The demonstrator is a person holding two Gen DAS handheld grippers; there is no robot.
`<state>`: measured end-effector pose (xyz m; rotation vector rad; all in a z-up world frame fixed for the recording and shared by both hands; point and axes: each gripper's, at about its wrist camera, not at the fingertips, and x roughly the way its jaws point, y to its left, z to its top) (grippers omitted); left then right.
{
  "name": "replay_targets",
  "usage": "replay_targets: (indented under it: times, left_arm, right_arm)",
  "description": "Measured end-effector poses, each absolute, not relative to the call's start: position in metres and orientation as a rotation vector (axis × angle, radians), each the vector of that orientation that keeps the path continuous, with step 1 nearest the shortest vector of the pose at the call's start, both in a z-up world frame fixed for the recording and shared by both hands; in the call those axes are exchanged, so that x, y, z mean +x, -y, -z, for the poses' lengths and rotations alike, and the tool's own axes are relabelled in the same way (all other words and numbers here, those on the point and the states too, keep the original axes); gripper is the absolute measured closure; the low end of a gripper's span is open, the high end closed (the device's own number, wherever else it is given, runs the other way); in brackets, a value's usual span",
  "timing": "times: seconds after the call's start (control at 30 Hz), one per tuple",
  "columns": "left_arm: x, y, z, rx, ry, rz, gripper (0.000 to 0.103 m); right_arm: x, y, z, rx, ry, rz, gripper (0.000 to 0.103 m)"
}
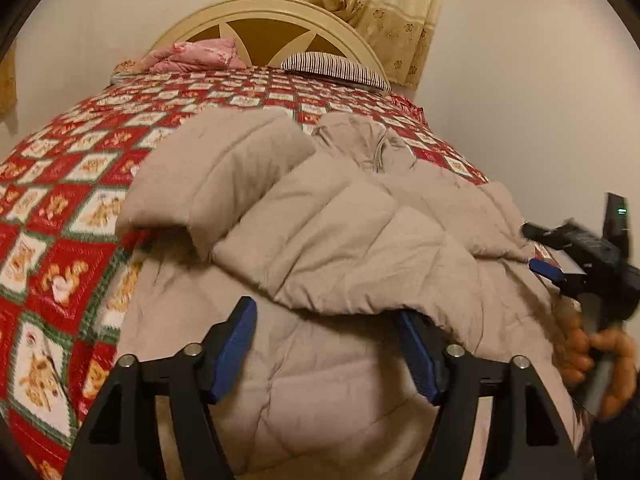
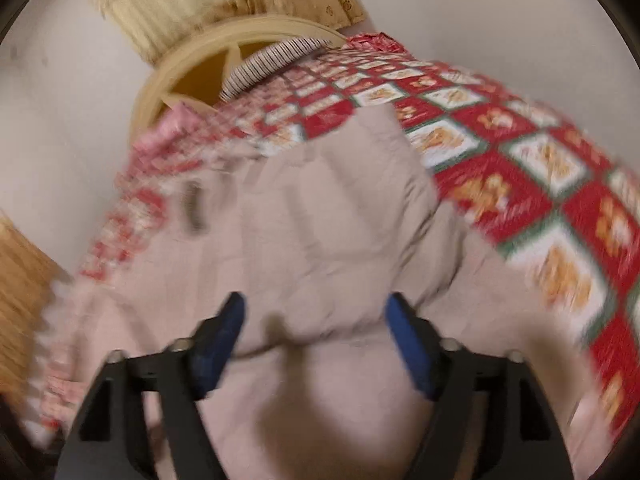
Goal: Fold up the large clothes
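Hovering left gripper (image 1: 326, 320), jaws apart, over beige jacket (image 1: 340, 240)

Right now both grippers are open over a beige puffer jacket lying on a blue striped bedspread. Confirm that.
Not quite. The bedspread is red and white checked with teddy bears, as the left wrist view shows. The rest holds: the left gripper and right gripper are open over the beige puffer jacket.

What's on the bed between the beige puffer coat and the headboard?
Left wrist view: between the coat and headboard lies bare red patterned quilt, then a pink bundle and striped pillow against the headboard.
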<state>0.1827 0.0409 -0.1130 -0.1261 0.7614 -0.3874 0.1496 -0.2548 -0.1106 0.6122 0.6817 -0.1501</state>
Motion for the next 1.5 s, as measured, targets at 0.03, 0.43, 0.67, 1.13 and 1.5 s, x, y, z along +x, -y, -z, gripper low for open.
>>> replay_targets:
  times: [0.03,0.43,0.67,1.13,1.5]
  left_arm:
    - [0.183,-0.039,0.120,-0.137,-0.777,0.391,0.032]
    - [0.172,-0.041,0.122,-0.140,-0.747,0.396,0.031]
    - [0.169,-0.047,0.123,-0.182,-0.736,0.412,0.031]
    - [0.169,-0.058,0.125,-0.271,-0.718,0.438,0.031]
    - [0.169,-0.061,0.127,-0.277,-0.722,0.439,0.031]
  right_arm:
    - [0.141,0.244,0.109,0.663,-0.674,0.096,0.018]
    - [0.128,0.153,0.115,0.631,-0.749,-0.080,0.018]
    - [0.145,0.148,0.125,0.656,-0.789,-0.041,0.018]
    - [0.158,0.124,0.111,0.420,-0.766,0.009,0.089]
    - [0.150,0.143,0.085,0.399,-0.677,0.046,0.090]
